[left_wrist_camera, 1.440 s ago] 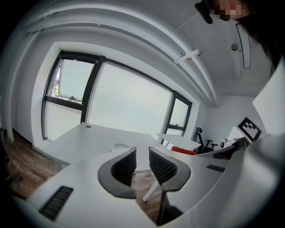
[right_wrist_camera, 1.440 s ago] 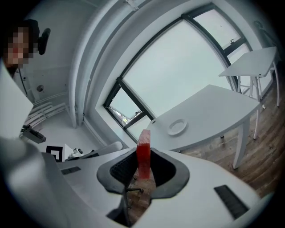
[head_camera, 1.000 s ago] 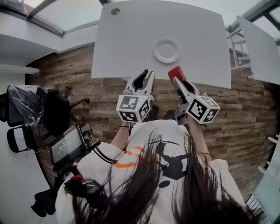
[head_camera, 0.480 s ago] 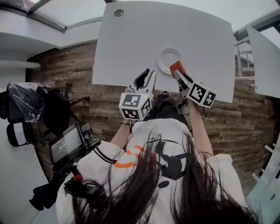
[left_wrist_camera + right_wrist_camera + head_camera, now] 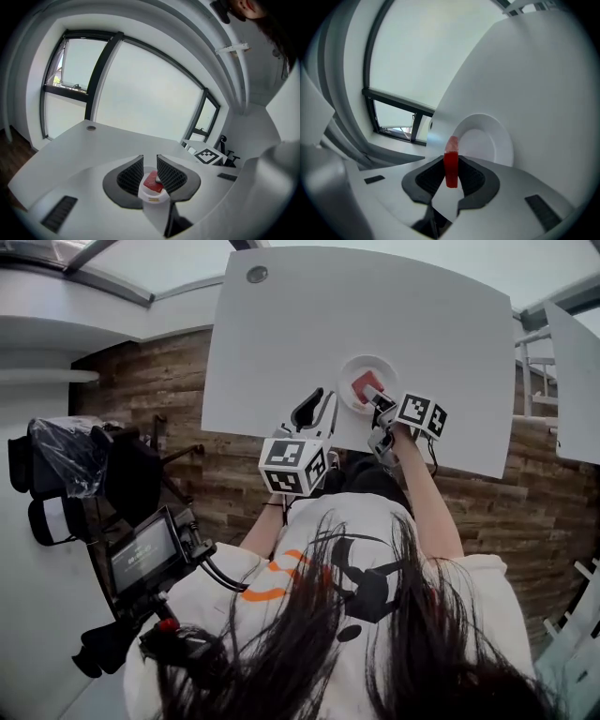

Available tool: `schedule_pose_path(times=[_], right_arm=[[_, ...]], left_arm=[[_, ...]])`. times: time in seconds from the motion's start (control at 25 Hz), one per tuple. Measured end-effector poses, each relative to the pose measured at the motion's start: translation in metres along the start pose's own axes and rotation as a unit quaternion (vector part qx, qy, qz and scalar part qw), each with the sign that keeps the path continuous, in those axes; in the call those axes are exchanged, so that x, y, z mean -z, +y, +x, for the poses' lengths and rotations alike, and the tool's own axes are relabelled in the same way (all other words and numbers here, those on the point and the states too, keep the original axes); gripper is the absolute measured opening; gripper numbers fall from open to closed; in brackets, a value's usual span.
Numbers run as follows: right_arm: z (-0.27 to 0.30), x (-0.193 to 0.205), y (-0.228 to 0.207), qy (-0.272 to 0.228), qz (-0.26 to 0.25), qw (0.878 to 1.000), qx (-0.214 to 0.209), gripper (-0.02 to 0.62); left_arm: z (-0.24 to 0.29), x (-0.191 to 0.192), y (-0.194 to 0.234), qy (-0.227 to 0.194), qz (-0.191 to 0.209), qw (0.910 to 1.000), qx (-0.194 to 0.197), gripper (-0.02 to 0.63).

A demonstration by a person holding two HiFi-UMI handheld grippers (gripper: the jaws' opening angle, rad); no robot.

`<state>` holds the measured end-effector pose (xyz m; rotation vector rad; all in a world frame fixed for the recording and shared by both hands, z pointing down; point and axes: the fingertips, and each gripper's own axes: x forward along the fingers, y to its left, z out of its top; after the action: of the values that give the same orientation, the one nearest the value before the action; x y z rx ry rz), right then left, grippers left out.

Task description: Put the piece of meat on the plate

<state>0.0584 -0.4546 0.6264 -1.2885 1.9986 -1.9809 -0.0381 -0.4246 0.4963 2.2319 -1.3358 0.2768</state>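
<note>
Right hand-held gripper (image 5: 373, 399): clenched on the piece of meat (image 5: 365, 385), over the plate (image 5: 373, 360).
Left hand-held gripper (image 5: 315, 412): jaws apart, empty, near the table (image 5: 300, 324) edge.

White T-shirt (image 5: 314, 521), orange and black print (image 5: 272, 590), long dark hair (image 5: 281, 667)

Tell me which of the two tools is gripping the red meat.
The right tool, over the plate: the piece of meat stands clamped between its jaws. The left tool has its jaws apart and empty.
</note>
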Motion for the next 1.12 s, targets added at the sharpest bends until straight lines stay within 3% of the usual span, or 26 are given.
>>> schedule_pose_path(times=[0.12, 0.32, 0.84, 0.92, 1.12], right_arm=[[0.007, -0.003, -0.008, -0.008, 0.044, 0.999, -0.004, 0.091], [0.008, -0.003, -0.008, -0.007, 0.057, 0.998, -0.003, 0.091], [0.005, -0.001, -0.022, -0.011, 0.146, 0.989, 0.025, 0.095], [0.004, -0.002, -0.02, -0.01, 0.167, 0.986, 0.022, 0.172], [0.003, -0.008, -0.015, -0.018, 0.2, 0.98, 0.019, 0.173]], left_arm=[[0.002, 0.003, -0.002, 0.006, 0.002, 1.0, 0.002, 0.095], [0.004, 0.004, -0.007, 0.012, 0.009, 0.9999, 0.007, 0.095], [0.001, 0.005, 0.008, 0.009, -0.007, 0.9999, -0.011, 0.095], [0.001, 0.005, 0.009, 0.008, -0.008, 0.9999, -0.013, 0.094], [0.0, 0.005, 0.013, 0.007, -0.011, 0.9998, -0.017, 0.095]])
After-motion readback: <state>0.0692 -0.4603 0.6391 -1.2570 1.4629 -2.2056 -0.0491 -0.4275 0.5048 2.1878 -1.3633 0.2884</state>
